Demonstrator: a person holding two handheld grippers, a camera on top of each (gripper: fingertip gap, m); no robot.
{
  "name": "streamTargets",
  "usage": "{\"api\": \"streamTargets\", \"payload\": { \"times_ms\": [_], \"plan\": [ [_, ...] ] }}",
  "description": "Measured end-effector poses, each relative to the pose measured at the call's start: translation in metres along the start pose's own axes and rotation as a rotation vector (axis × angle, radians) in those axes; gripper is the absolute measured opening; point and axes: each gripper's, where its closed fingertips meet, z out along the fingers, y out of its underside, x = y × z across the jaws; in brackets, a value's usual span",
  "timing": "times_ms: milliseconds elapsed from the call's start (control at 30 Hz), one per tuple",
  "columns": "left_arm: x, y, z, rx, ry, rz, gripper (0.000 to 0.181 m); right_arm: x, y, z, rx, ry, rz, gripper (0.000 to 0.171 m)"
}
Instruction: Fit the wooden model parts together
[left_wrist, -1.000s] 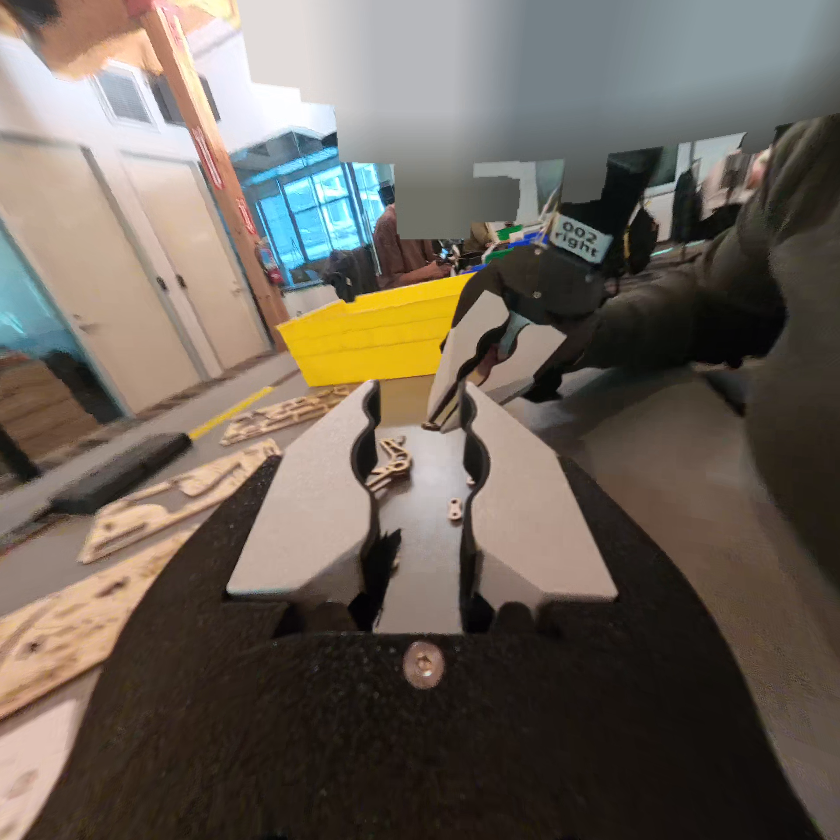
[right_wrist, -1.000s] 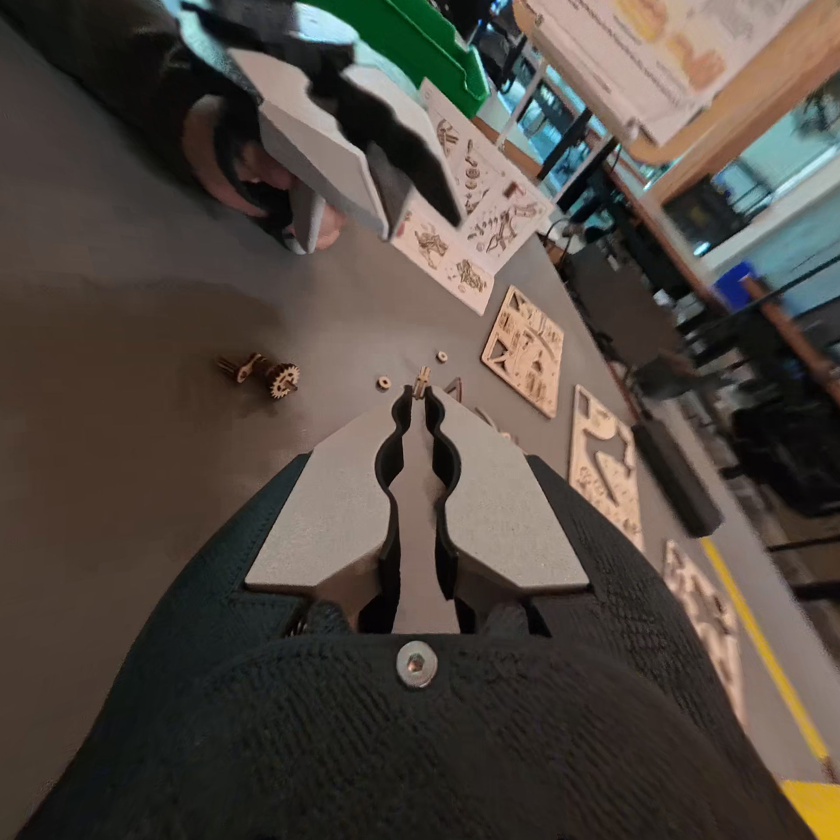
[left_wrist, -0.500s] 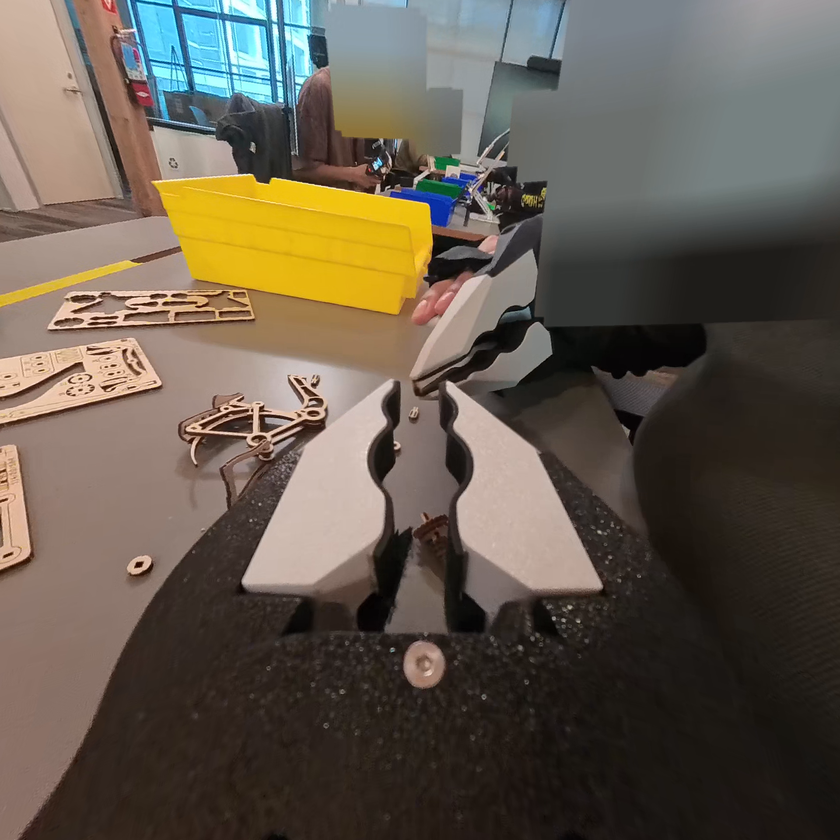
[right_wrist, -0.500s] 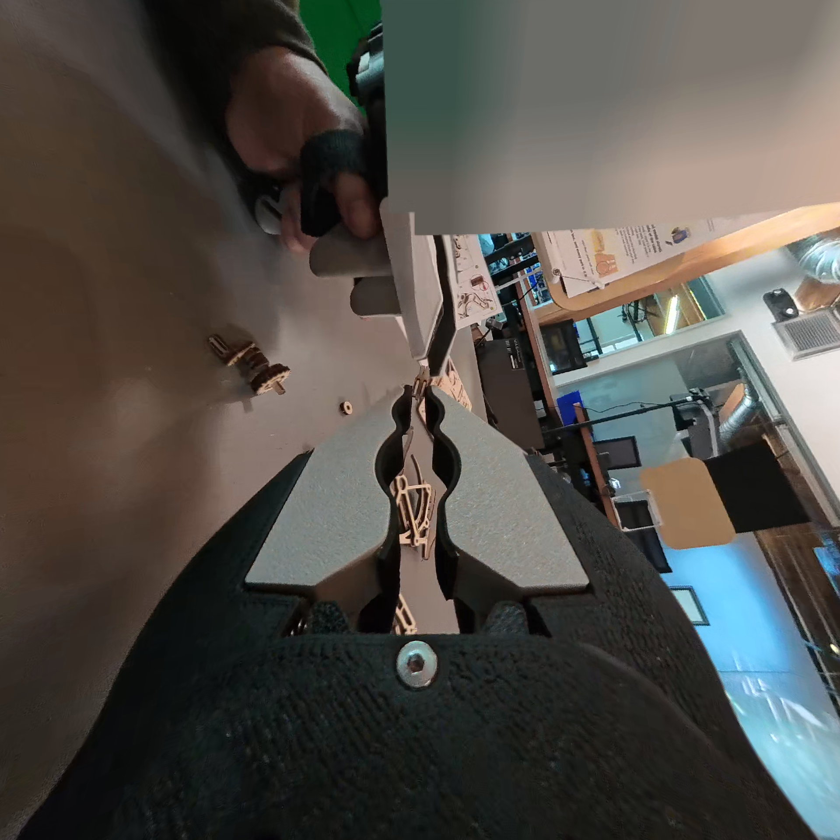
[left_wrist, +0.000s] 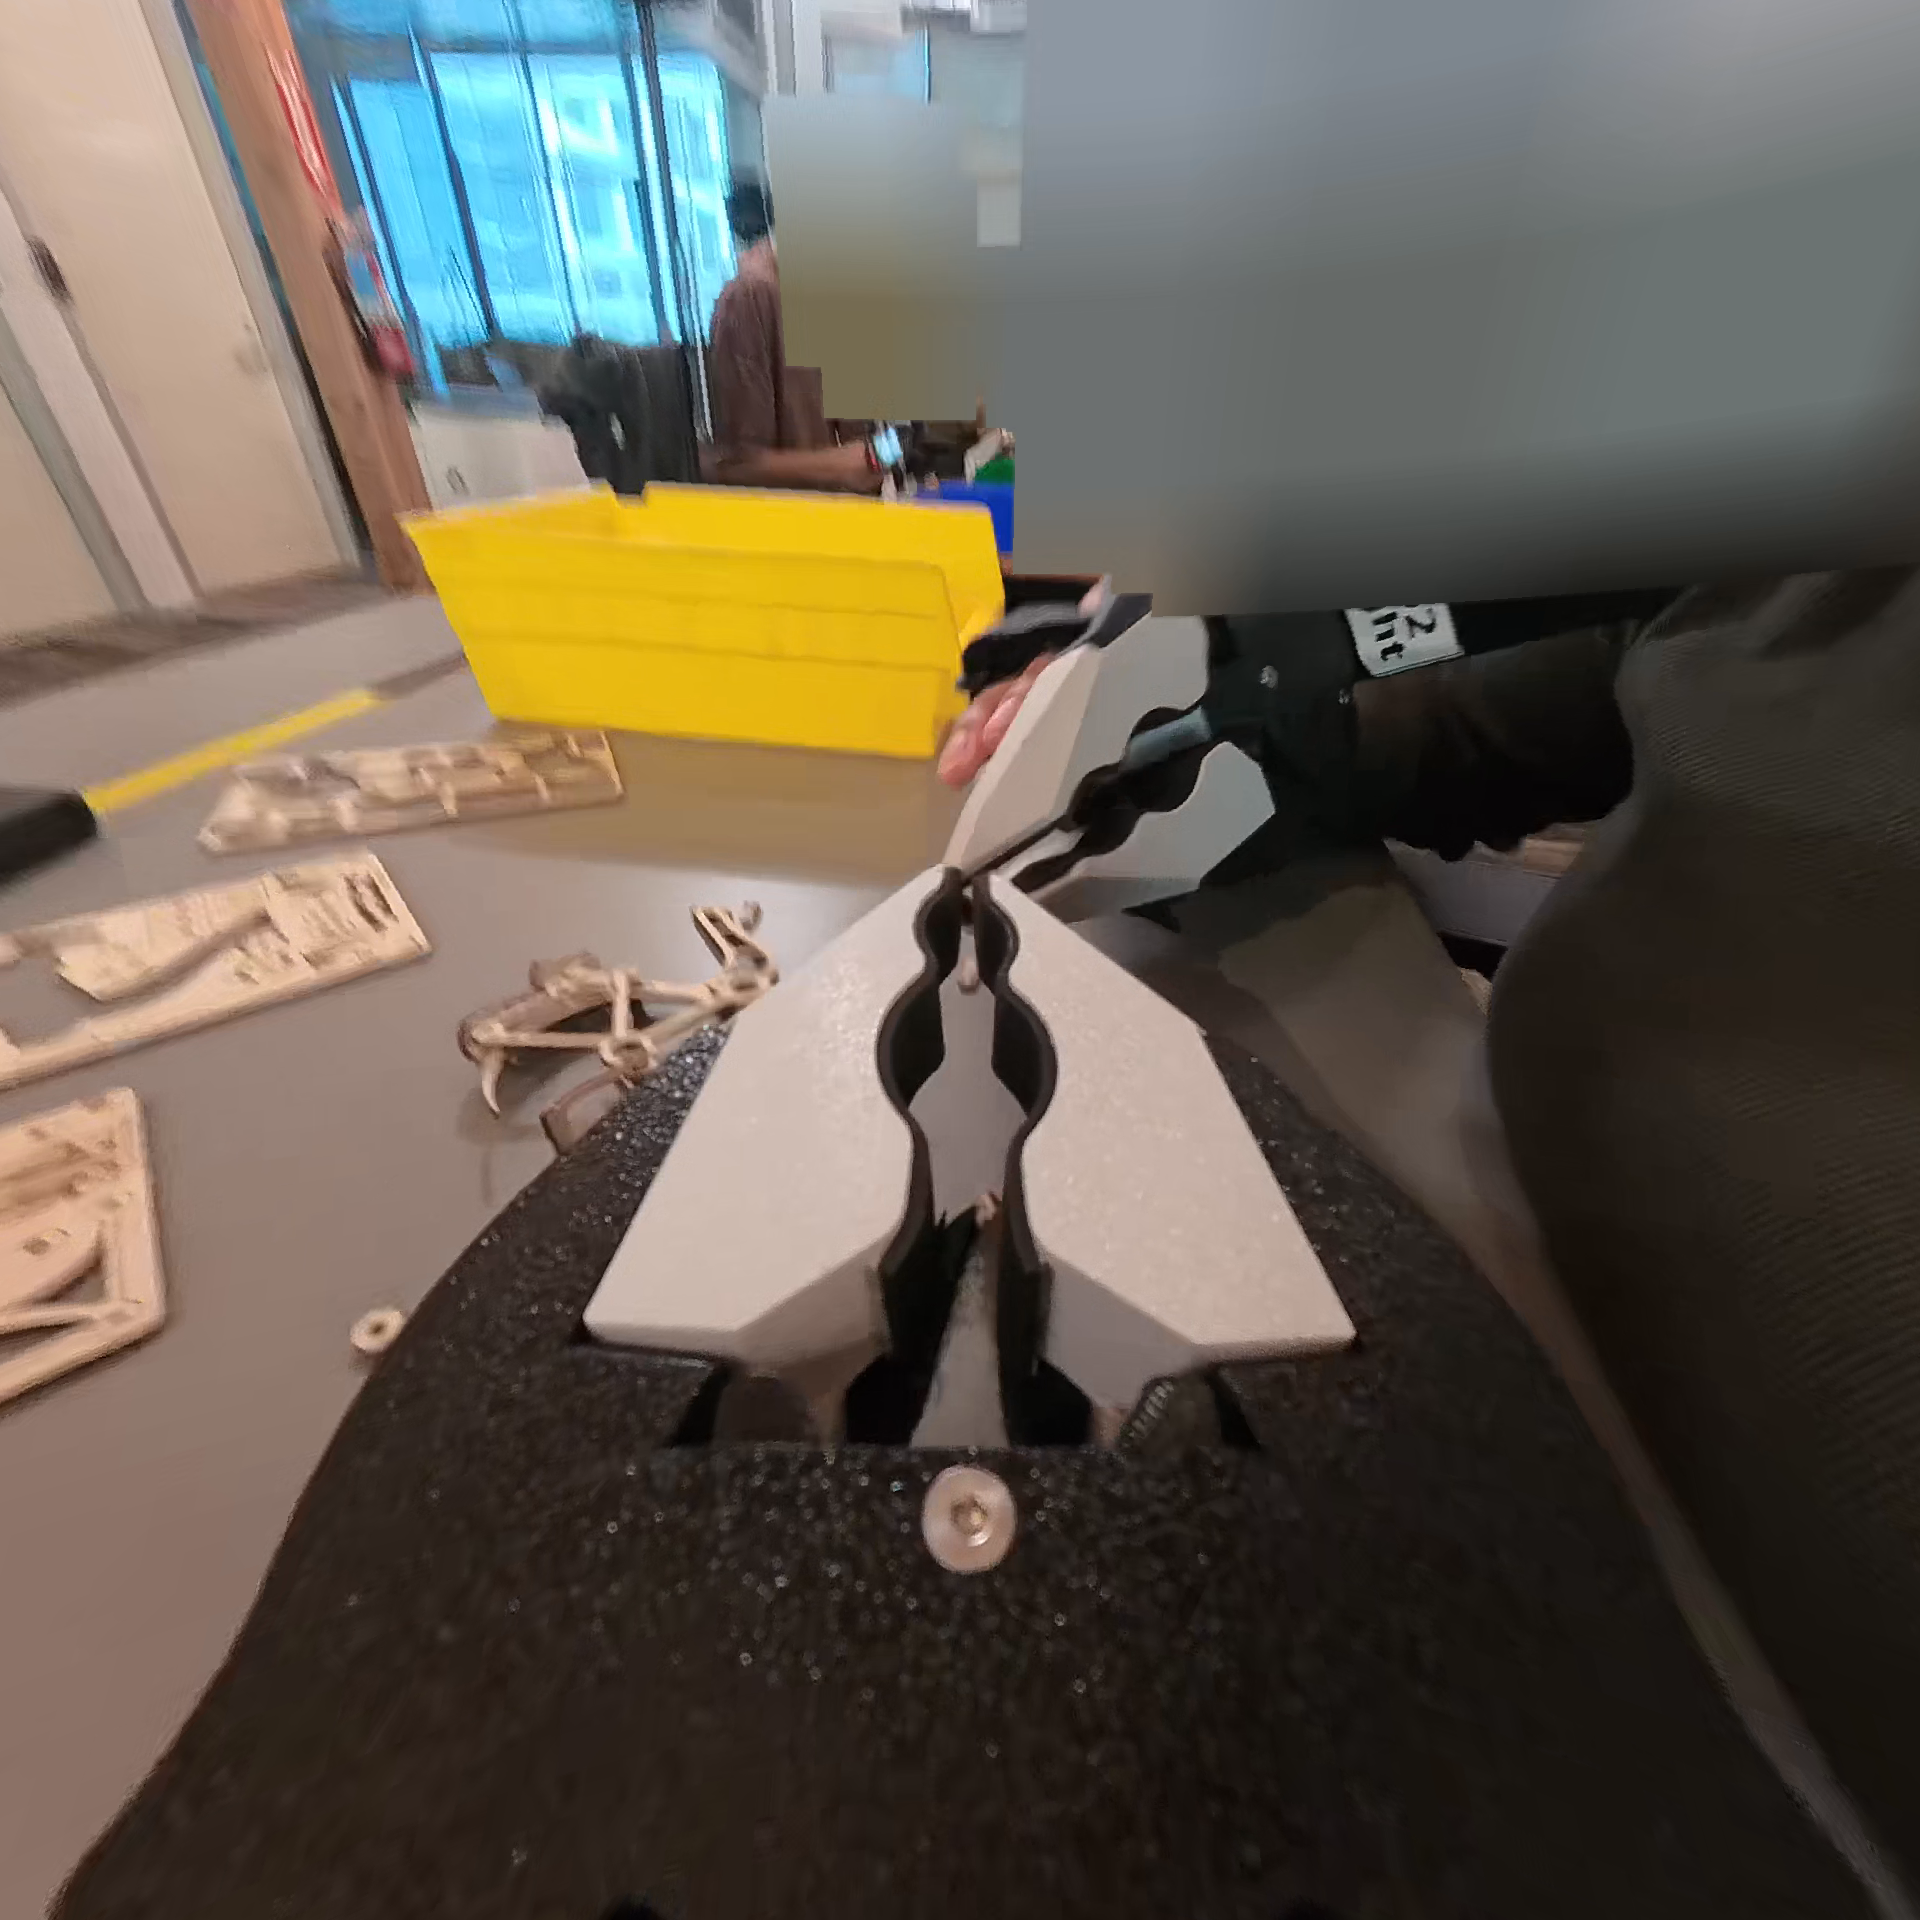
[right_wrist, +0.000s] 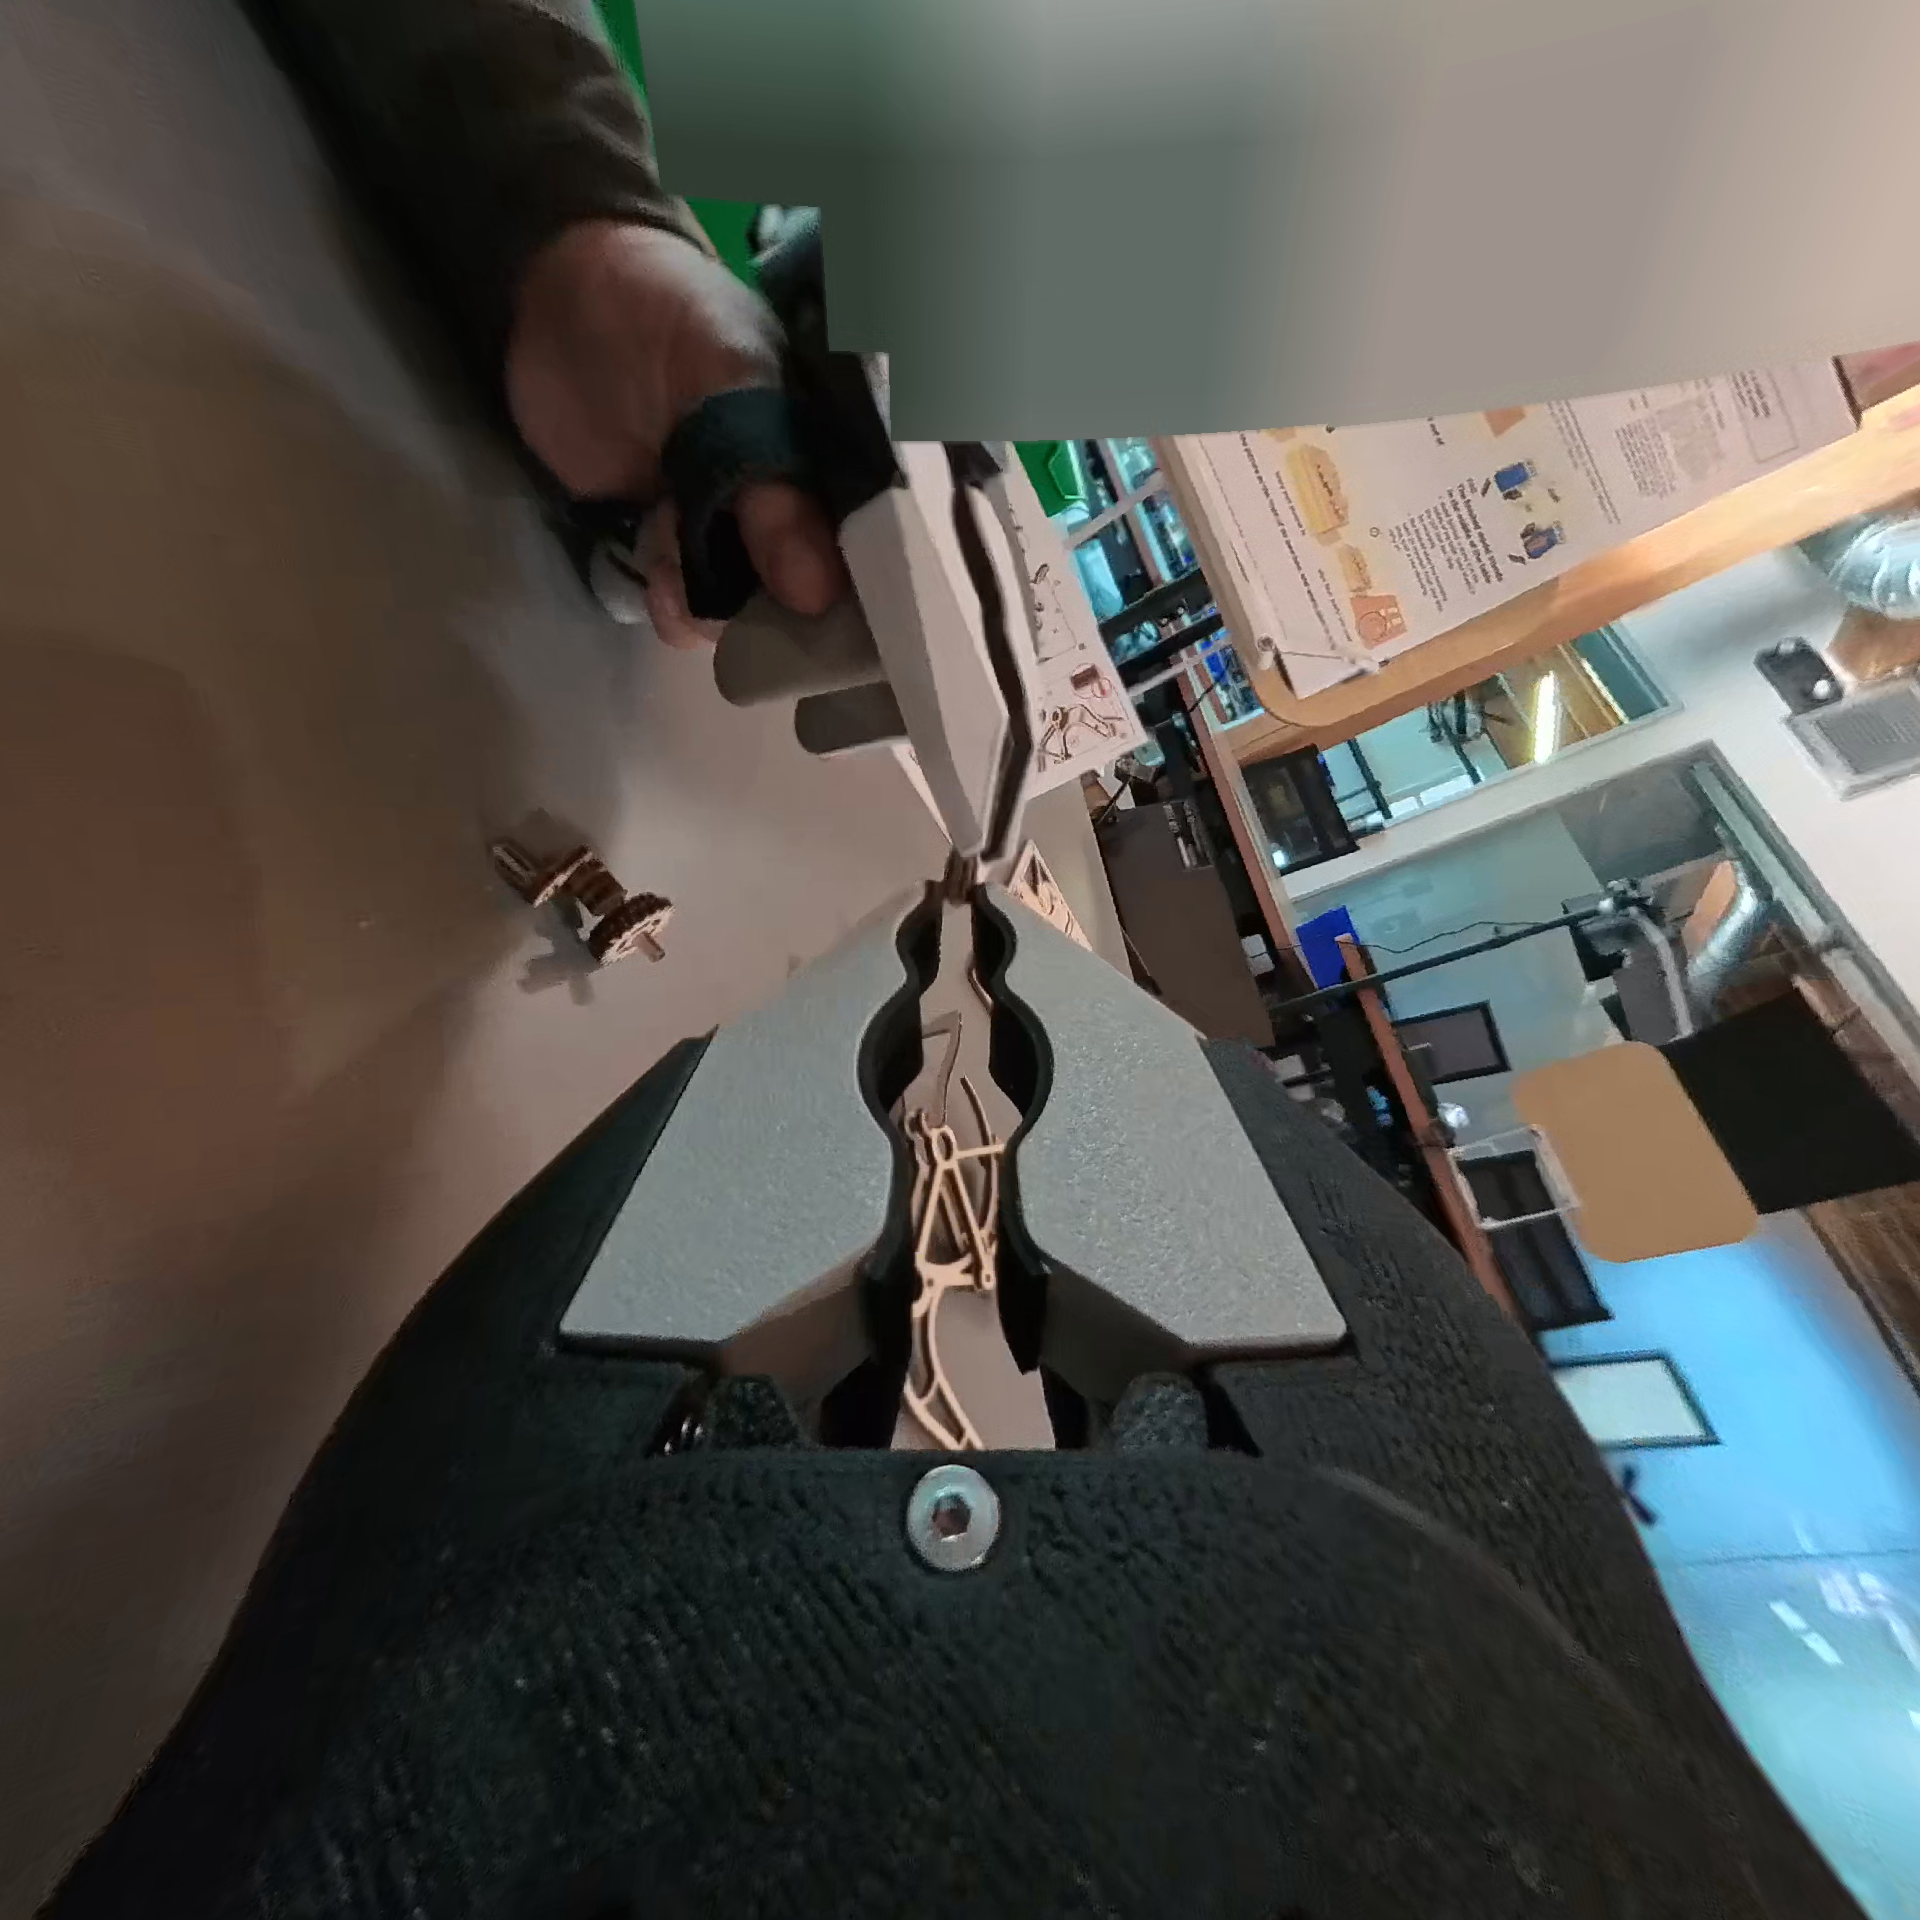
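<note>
My left gripper (left_wrist: 961, 891) and my right gripper (right_wrist: 961, 902) meet tip to tip above the grey table (left_wrist: 312, 1143). Both have their jaws closed. A small wooden piece (right_wrist: 954, 881) sits pinched where the tips meet and is mostly hidden. In the left wrist view the right gripper (left_wrist: 966, 868) comes in from the right. In the right wrist view the left gripper (right_wrist: 982, 847) comes in from above. A wooden openwork frame (left_wrist: 613, 1013) lies on the table to the left of my left gripper; it also shows between my right fingers (right_wrist: 951, 1195). A small gear assembly (right_wrist: 592, 904) lies apart on the table.
A yellow bin (left_wrist: 707, 613) stands at the back. Several cut wooden sheets (left_wrist: 208, 935) lie on the left, and a small wooden washer (left_wrist: 376, 1327) lies near my left gripper. A printed instruction sheet (right_wrist: 1070, 665) lies behind the left gripper. A person sits far behind the bin.
The two grippers have come together until their tips touch. My left gripper's jaws have closed from a narrow gap. My right gripper stays shut on the small piece.
</note>
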Motion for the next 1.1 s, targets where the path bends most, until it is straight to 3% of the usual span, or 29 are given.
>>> {"api": "streamTargets", "payload": {
  "times_ms": [133, 300, 467, 633, 1100],
  "plan": [
    [-0.007, -0.023, -0.012, 0.163, -0.078, 0.11, 0.0, 0.014, 0.004, 0.0, 0.039, 0.027, 0.252, 0.009],
    [-0.009, -0.036, -0.022, 0.291, -0.078, 0.095, 0.0, 0.03, -0.014, 0.004, 0.288, -0.018, 0.813, 0.015],
    [-0.012, -0.041, -0.027, 0.343, -0.048, 0.026, 0.0, 0.043, -0.022, 0.007, 0.437, -0.005, 1.056, 0.015],
    [-0.01, -0.043, -0.029, 0.37, -0.008, -0.017, 0.0, 0.038, -0.031, 0.013, 0.483, -0.044, 1.099, 0.014],
    [-0.006, -0.042, -0.028, 0.376, 0.034, -0.032, 0.0, 0.035, -0.039, 0.006, 0.556, 0.018, 0.925, 0.013]
  ]
}}
